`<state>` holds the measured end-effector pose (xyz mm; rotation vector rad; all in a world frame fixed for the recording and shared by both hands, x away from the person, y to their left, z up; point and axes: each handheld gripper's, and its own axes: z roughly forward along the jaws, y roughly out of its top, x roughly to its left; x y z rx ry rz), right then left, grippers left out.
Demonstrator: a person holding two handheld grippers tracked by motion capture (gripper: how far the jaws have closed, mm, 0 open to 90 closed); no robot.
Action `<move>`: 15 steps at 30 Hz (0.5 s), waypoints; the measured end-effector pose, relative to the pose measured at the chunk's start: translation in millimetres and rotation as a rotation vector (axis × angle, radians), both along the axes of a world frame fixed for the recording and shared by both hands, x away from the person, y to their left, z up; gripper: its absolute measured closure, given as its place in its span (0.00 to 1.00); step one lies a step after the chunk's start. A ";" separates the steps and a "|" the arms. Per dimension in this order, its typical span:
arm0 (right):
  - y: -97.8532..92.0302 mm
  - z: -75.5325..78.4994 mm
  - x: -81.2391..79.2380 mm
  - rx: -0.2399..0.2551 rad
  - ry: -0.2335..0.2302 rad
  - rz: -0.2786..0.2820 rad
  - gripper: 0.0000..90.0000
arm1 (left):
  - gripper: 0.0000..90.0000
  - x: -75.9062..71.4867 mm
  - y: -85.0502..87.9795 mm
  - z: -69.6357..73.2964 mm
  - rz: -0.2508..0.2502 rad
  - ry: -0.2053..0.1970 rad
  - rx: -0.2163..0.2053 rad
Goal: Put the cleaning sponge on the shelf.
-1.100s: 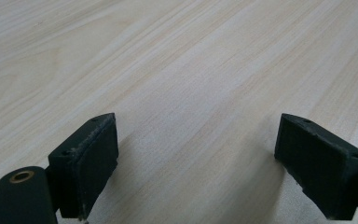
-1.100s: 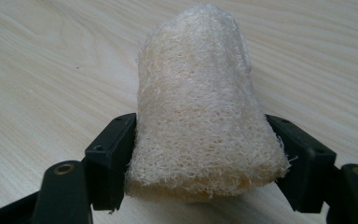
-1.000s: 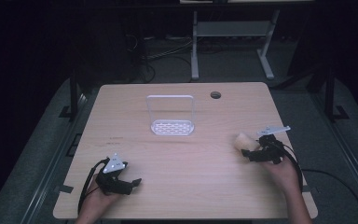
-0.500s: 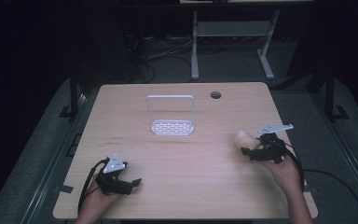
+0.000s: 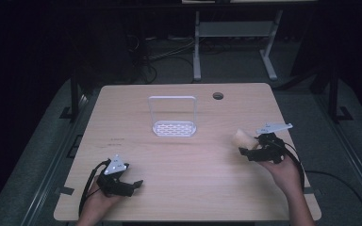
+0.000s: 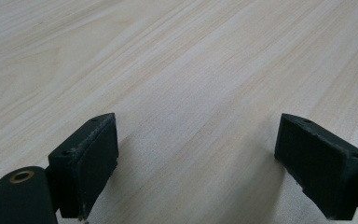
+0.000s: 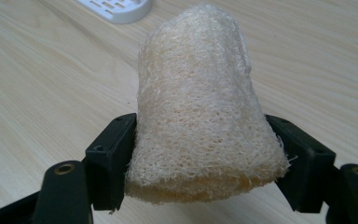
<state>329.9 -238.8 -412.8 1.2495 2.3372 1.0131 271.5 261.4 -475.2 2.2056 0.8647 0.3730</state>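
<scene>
On the light wooden table (image 5: 188, 160) the person holds one gripper in each hand. The right gripper (image 5: 247, 149) is at the right side of the table, and its two black jaws are pressed against the sides of a pale, fibrous loofah sponge (image 7: 200, 107), which they clamp between them. In the right gripper view the loofah sponge stands up between the jaws, narrower at its top end and wider at the bottom, and its coarse woven fibres are clear to see. In the high view it shows as a small beige piece (image 5: 241, 138) just in front of the right hand (image 5: 283, 172). The left gripper (image 5: 132, 184) rests low at the near left part of the table, held by the left hand (image 5: 96, 205); its jaws stand wide apart, with only bare wood between them. Near the middle of the table, toward the far side, stands a white plastic rack (image 5: 173, 127) with a slotted base and an upright frame, well apart from both grippers. A small round hole (image 5: 218, 96) is in the table near the far edge.
</scene>
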 end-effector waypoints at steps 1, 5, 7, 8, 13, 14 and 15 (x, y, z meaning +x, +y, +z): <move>1.3 1.3 0.6 -0.004 -0.005 0.007 0.32 | 0.14 0.0 0.0 0.0 0.000 0.000 0.000; 7.2 5.3 2.9 -0.001 -0.008 0.019 0.32 | 0.14 0.0 0.0 0.0 0.000 0.000 0.000; 10.3 6.8 4.2 0.001 -0.012 0.029 0.32 | 0.14 0.0 0.0 0.0 0.000 0.000 0.000; 11.9 7.6 4.9 -0.001 -0.018 0.033 0.32 | 0.14 0.0 0.0 0.0 0.000 0.000 0.000; 21.8 12.0 7.6 0.000 -0.019 0.051 0.32 | 0.14 0.0 0.0 0.0 0.000 0.000 0.000; 23.4 12.7 8.2 0.001 -0.021 0.057 0.32 | 0.14 0.0 0.0 0.0 0.000 0.000 0.000; 25.0 13.0 9.3 0.000 -0.027 0.064 0.32 | 0.14 0.0 0.0 0.0 0.000 0.000 0.000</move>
